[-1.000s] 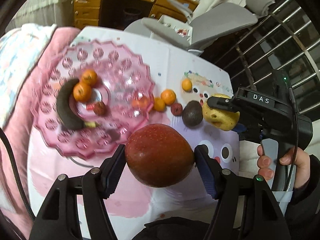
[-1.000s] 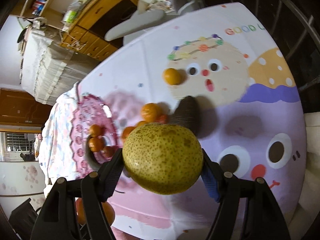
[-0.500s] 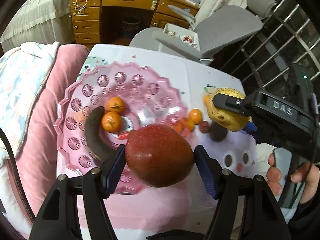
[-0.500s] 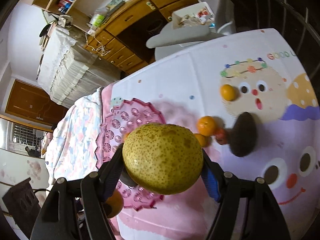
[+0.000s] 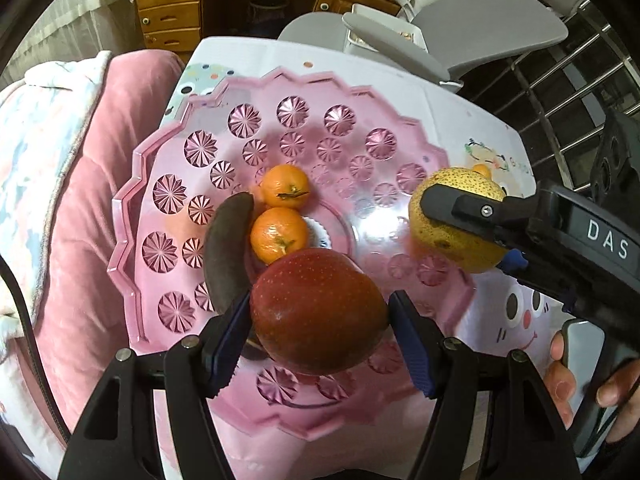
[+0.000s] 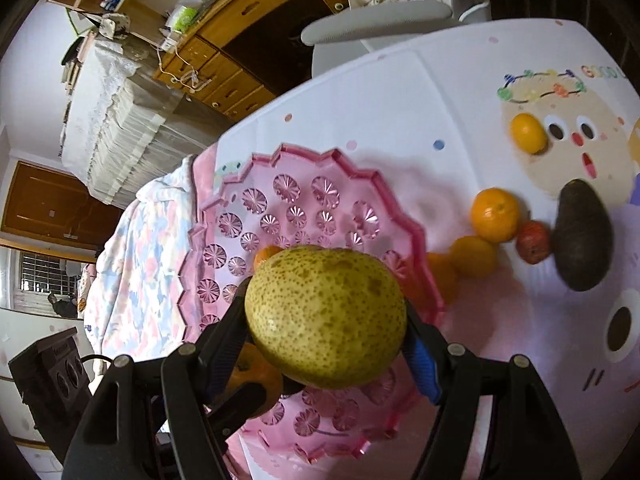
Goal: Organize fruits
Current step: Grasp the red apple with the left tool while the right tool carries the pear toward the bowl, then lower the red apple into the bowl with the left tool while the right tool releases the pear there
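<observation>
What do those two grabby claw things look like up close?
Each gripper is matte black plastic with two angled fingers, silver screws at the joints and ribbed blue pads. The left gripper has a thin black cable beside it. The right gripper has white letters "DAS" on its black body. The hand holding it has a dark sleeve.

Left gripper (image 5: 320,316), right gripper (image 6: 326,320): both clamped.
</observation>
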Tool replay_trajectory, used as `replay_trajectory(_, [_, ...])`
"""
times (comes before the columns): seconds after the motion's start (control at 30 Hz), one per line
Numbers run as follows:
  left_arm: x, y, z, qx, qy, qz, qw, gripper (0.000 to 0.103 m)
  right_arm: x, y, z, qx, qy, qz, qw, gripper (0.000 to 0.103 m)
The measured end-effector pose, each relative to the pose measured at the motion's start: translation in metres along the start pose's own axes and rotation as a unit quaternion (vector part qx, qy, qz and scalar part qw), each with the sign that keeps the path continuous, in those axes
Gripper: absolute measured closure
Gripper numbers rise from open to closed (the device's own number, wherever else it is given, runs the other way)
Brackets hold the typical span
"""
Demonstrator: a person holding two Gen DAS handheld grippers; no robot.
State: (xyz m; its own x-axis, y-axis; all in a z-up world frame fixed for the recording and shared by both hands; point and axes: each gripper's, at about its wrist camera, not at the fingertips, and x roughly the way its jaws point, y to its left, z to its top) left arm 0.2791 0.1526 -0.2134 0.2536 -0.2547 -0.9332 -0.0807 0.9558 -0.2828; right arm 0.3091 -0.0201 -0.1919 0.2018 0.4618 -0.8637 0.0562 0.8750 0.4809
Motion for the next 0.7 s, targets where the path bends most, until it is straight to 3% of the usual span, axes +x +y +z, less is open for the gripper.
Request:
replay_trajectory(0.5, [0.025,0.008,0.013,0.011,0.023,-0.018,0.9995,0.035,0.038,0.012,0.009,0.019,0.024,-0.023,0.999,0.029])
replay_trajectory(0.7, [0.015,-0.002,0.014,0.026,0.007,-0.018,0.9995,0.031,0.023,0.012,0.013,0.019,-0.002,-0.006,1.000,0.029])
